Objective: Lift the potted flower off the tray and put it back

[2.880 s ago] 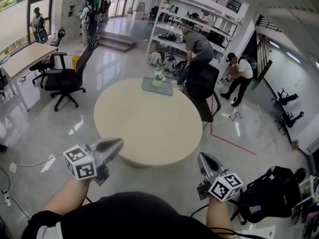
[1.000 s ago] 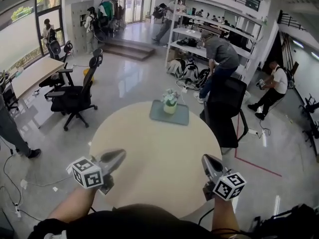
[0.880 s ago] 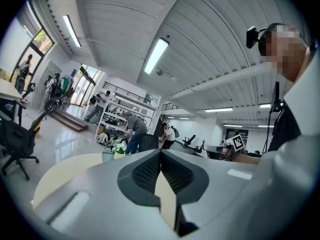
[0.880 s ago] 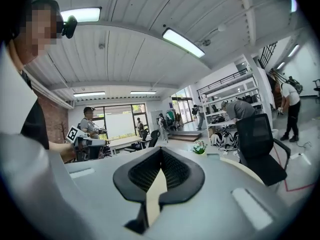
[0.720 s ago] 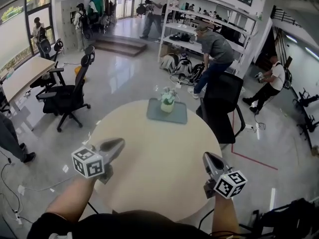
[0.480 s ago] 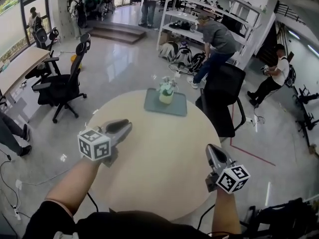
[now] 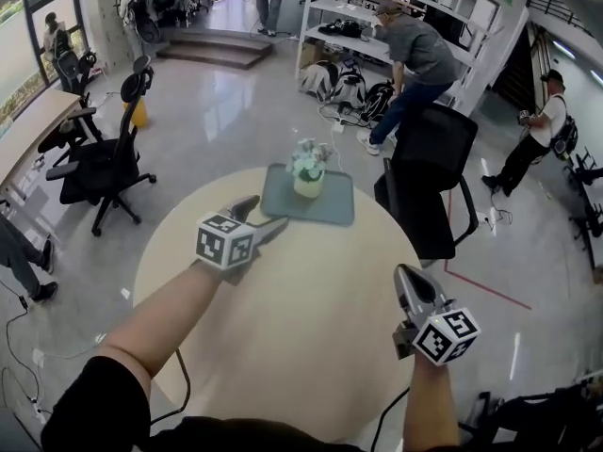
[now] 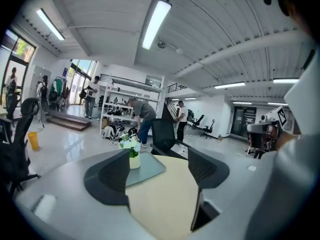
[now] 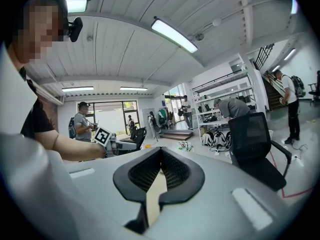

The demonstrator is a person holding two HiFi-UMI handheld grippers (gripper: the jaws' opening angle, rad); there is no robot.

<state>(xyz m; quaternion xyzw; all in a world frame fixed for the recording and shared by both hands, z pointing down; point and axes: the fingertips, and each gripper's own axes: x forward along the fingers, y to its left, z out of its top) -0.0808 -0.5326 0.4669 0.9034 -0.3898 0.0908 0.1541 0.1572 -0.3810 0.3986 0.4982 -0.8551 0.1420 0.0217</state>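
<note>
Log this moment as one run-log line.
stage: pre-grasp | left tongs: jaws just opening, nothing between them, short of tray | potted flower: upright on tray | right tongs: shut, empty

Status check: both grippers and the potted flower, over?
Left gripper jaws just opening, empty, short of the tray. Right gripper shut, empty, over the table near side. Potted flower upright on tray, untouched. Nothing in the way.
</note>
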